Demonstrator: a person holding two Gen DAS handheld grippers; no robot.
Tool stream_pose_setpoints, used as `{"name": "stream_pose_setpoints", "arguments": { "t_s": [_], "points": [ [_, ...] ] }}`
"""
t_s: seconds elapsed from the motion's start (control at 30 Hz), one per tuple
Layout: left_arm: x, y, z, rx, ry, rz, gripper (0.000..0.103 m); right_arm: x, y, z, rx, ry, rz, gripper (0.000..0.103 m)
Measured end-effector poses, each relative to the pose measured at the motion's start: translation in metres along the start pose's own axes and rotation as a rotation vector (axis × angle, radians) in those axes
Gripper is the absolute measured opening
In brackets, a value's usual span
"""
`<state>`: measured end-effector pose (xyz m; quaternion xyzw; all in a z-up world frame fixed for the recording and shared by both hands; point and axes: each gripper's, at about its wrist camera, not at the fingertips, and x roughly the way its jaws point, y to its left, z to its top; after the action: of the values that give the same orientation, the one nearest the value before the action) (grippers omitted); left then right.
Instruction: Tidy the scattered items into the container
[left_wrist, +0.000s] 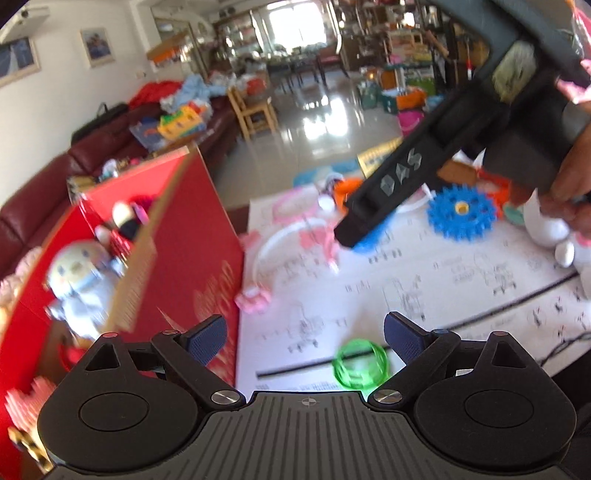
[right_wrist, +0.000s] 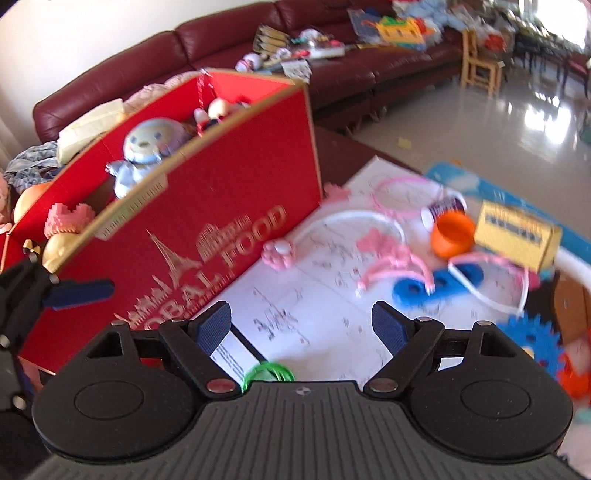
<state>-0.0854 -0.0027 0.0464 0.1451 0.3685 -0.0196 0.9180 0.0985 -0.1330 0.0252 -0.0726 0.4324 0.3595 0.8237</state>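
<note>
A red cardboard box (left_wrist: 192, 236) stands at the left, also in the right wrist view (right_wrist: 207, 206); it holds a pale blue plush doll (left_wrist: 79, 280) (right_wrist: 147, 147) and other toys. On the white printed sheet (left_wrist: 424, 288) lie a green ring coil (left_wrist: 360, 363) (right_wrist: 267, 373), a pink-and-white headband (left_wrist: 280, 243) (right_wrist: 354, 225), blue gears (left_wrist: 461, 214) (right_wrist: 436, 284) and an orange cup (right_wrist: 452, 232). My left gripper (left_wrist: 304, 341) is open and empty, just above the green coil. My right gripper (right_wrist: 301, 332) is open and empty over the sheet beside the box.
A yellow box (right_wrist: 517, 236) and pink hoops (right_wrist: 406, 195) lie at the sheet's far side. White plush toys (left_wrist: 554, 229) sit at the right. A dark red sofa (right_wrist: 332, 55) covered with clutter runs behind. The right tool's body (left_wrist: 424, 166) crosses the left wrist view.
</note>
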Motion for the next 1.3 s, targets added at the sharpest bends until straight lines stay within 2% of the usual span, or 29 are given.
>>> {"name": "stream_pose_setpoints", "arguments": {
  "t_s": [0.2,0.37,0.63,0.87,1.07,1.3],
  "points": [
    [0.047,-0.007,-0.036,-0.041,0.083,-0.029,0.098,0.031,-0.017,-0.038,0.104,0.115,-0.024,0.086],
    [0.071,-0.007,-0.047,-0.07,0.081,-0.112,0.098,0.048,-0.026,-0.057,0.183,0.187,-0.028,0.086],
    [0.098,-0.014,-0.051,-0.046,0.077,-0.171,0.097,0.061,-0.029,-0.065,0.235,0.232,-0.025,0.086],
    [0.114,-0.016,-0.051,-0.044,0.102,-0.165,0.095,0.077,-0.03,-0.071,0.282,0.285,-0.029,0.086],
    [0.126,-0.015,-0.054,-0.049,0.137,-0.19,0.088,0.082,-0.034,-0.074,0.315,0.297,-0.028,0.086],
    [0.132,-0.013,-0.058,-0.067,0.157,-0.219,0.086,0.083,-0.044,-0.076,0.39,0.295,-0.017,0.086]
  ]
}}
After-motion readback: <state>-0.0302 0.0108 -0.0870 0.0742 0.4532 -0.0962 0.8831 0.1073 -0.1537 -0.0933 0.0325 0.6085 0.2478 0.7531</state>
